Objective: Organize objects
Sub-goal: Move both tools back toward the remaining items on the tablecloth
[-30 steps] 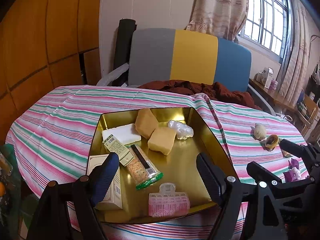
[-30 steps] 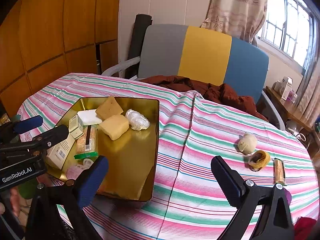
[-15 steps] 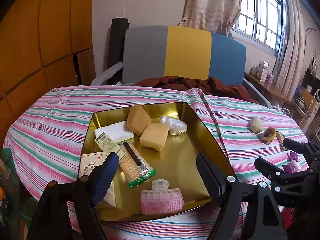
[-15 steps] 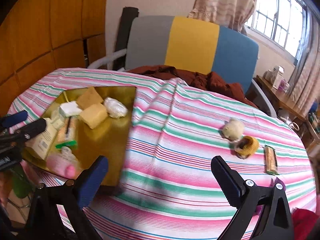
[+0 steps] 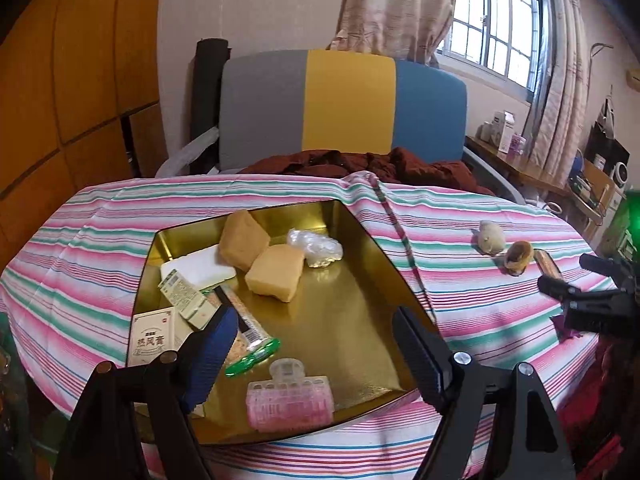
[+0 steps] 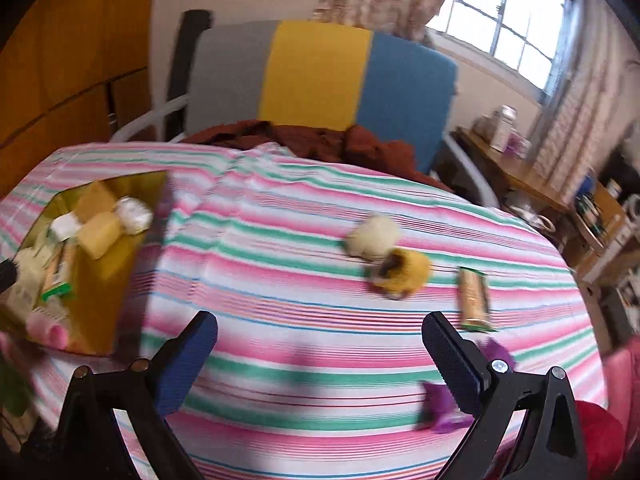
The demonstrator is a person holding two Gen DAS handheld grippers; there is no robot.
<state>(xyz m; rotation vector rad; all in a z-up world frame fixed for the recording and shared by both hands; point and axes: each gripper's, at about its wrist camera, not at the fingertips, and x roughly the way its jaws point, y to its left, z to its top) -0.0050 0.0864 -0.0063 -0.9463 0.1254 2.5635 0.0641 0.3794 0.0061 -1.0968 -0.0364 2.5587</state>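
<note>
Gold metal tray (image 5: 360,312) lies under our left gripper (image 5: 312,344), fingers spread; right gripper (image 6: 320,354) spread over the striped counter (image 6: 304,288).

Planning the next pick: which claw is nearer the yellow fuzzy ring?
Right. The right claw hovers just short of the yellow fuzzy ring; the left claw sits over the gold tray.

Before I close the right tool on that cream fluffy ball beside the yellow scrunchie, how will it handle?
The ball looks fuzzy and rounded, so it is probably light and will squash between the fingers rather than resist. Its round shape suggests it may roll on the cloth if nudged. It seems to touch the scrunchie, which could shift too, though motion blur hides detail.
</note>
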